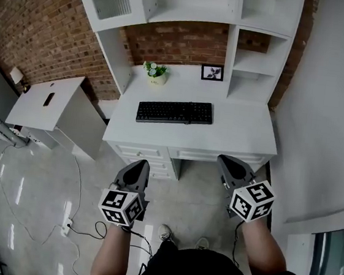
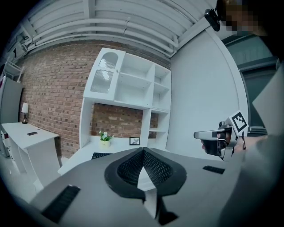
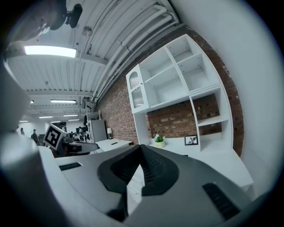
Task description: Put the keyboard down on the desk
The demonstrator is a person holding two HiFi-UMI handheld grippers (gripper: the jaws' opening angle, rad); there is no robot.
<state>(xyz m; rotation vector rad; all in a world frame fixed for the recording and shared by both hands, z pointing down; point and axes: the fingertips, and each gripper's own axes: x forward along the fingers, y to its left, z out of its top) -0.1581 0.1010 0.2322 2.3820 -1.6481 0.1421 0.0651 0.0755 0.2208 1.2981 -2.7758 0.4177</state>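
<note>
Head view: the keyboard (image 1: 175, 112) is seen flat on the white table (image 1: 241, 129), well apart from the left gripper (image 1: 135, 171) and right gripper (image 1: 232, 169), whose jaws are clenched on nothing; it is judged light, rigid, best gripped by both short ends.

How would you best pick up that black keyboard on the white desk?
The keyboard lies flat, long and thin, with bare desk beyond both ends, so probably pinch its short ends from the sides: left gripper on the left end, right gripper on the right.
</note>
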